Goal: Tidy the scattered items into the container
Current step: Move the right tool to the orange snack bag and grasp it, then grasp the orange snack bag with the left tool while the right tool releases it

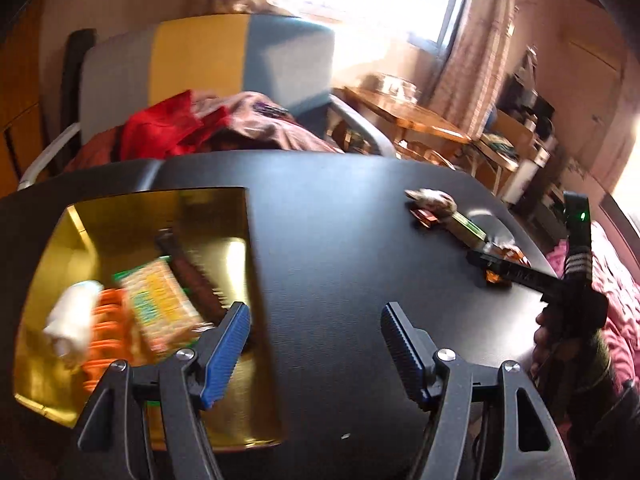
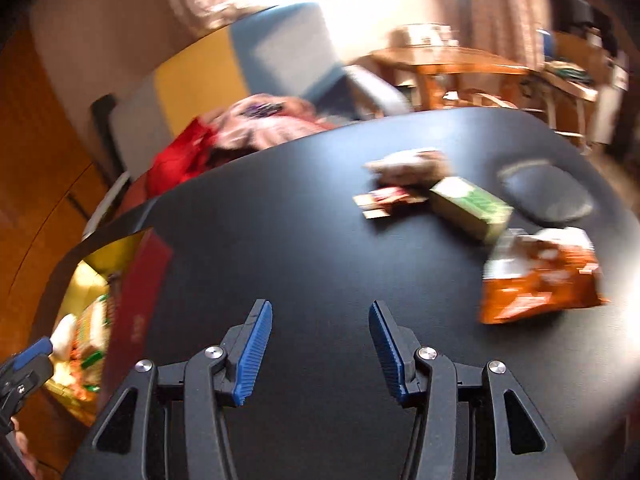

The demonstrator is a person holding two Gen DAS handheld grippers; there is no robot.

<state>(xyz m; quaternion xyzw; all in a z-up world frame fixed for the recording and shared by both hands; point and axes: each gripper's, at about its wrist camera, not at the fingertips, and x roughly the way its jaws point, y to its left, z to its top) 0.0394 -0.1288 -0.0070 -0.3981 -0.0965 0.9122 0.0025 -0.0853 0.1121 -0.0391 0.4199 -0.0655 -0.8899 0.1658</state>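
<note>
While both the left gripper (image 1: 316, 316) and right gripper (image 2: 320, 316) hover with jaws apart and empty, four items lie on the matte black table (image 2: 312, 248), well apart from the gold-lined box (image 1: 224, 216). A careless pinch could slide the crinkly orange packet (image 2: 540, 280) or rigid green carton (image 2: 472, 206) tableward-edge.

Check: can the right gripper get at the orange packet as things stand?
Probably yes. The right gripper is open and empty above bare table, and the orange packet lies flat ahead to its right with nothing between. A green box sits just behind the packet, not in the way.
</note>
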